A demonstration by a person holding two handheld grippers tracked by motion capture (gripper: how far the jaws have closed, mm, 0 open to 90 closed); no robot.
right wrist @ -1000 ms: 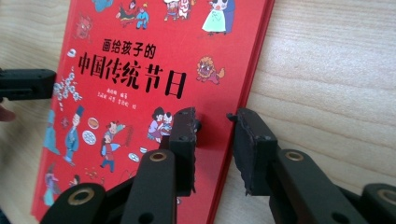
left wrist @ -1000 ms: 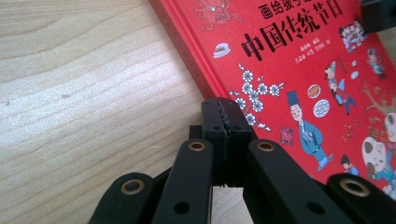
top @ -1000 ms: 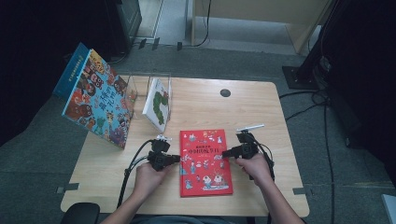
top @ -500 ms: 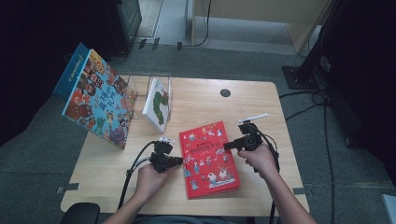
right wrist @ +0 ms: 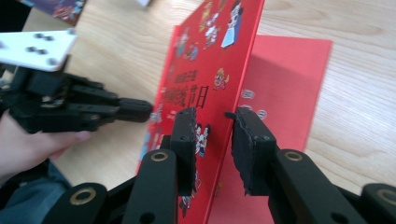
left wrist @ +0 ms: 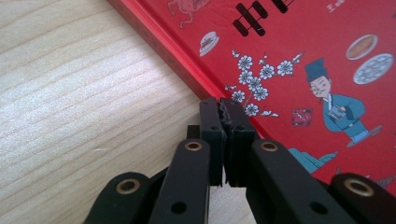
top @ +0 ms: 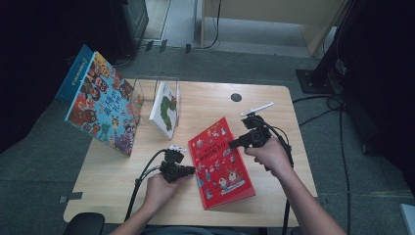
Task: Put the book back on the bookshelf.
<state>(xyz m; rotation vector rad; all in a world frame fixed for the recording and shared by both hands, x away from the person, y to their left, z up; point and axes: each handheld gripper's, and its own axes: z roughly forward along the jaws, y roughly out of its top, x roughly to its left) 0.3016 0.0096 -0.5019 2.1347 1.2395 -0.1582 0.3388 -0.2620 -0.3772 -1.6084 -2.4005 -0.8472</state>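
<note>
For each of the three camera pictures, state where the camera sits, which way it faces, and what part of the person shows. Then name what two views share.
High view: above the person's side, facing forward and down on the table; both forearms, left claw, right claw.
Left gripper view: on the left claw, facing along shut jaws to the red book edge.
Right gripper view: on the right claw, jaws astride the lifted cover; the person's left hand beyond.
Shared: all three show the red book.
</note>
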